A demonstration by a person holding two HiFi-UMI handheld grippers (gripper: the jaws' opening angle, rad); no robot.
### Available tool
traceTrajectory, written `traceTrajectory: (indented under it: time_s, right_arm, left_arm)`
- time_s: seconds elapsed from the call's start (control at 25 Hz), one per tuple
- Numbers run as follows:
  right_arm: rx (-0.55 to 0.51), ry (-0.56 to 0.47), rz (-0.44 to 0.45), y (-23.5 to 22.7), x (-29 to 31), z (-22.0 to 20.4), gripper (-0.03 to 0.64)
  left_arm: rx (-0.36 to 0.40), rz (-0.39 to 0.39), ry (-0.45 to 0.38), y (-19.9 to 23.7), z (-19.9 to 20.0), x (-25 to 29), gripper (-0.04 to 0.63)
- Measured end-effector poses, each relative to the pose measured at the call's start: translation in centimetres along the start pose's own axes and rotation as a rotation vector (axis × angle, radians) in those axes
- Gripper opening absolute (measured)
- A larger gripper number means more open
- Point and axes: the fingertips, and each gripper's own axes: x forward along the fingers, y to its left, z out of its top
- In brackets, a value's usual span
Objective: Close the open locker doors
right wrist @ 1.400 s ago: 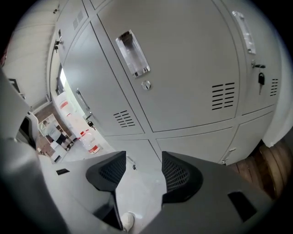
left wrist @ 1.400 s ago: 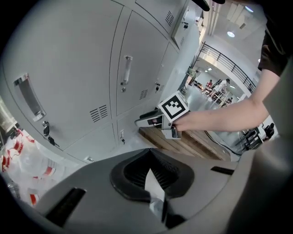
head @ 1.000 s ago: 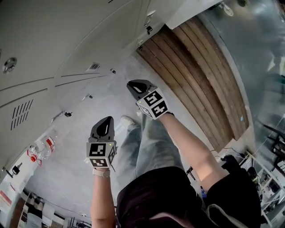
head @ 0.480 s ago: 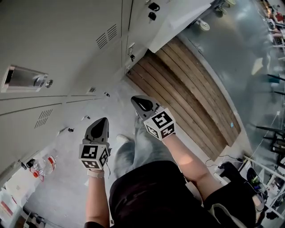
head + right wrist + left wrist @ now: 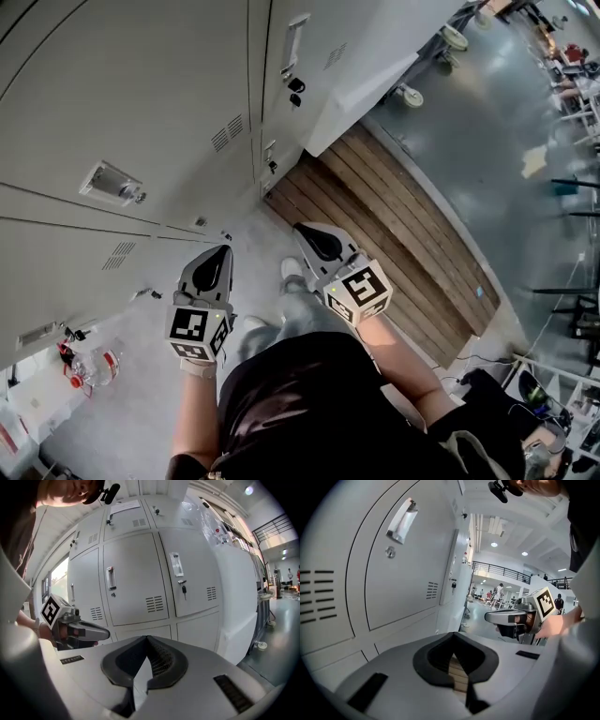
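Note:
A bank of grey locker doors [image 5: 141, 103] fills the upper left of the head view, and the ones I see lie flush. One door carries a metal handle [image 5: 112, 183]; another handle [image 5: 294, 42] has a key hanging under it. My left gripper [image 5: 221, 251] is held low in front of the lockers, shut and empty. My right gripper [image 5: 302, 229] is beside it over the wooden boards, also shut with nothing between its jaws. In the right gripper view the closed doors [image 5: 136, 578] face me and the left gripper [image 5: 86, 631] shows at the left. The left gripper view shows a door [image 5: 403, 573] close by.
A wooden slatted platform [image 5: 403, 216] runs along the foot of the lockers. The white end panel [image 5: 375, 52] of the bank stands at the top, with castors [image 5: 408, 96] beyond it. Water bottles [image 5: 89, 361] lie on the concrete floor at lower left. The person's legs are below the grippers.
The head view has swung upward along the lockers, bringing higher doors and handles into sight. Both grippers have dropped lower in the picture; the right one has drifted right. The jaws stay shut.

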Motion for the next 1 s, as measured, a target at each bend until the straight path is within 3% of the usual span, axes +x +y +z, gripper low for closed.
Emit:
traceTrajectory:
  time_s: [0.56, 1.0]
  right_arm:
    - [-0.100, -0.140, 0.011, 1.5, -3.8, 8.9, 0.028]
    - [-0.078, -0.160, 0.029, 2.3, -4.3, 9.4, 0.026]
  left_arm:
    - [0.105, -0.010, -0.173, -2.0, 9.1, -2.2, 0.017]
    - [0.135, -0.005, -0.209, -3.0, 11.1, -3.0, 0.017]
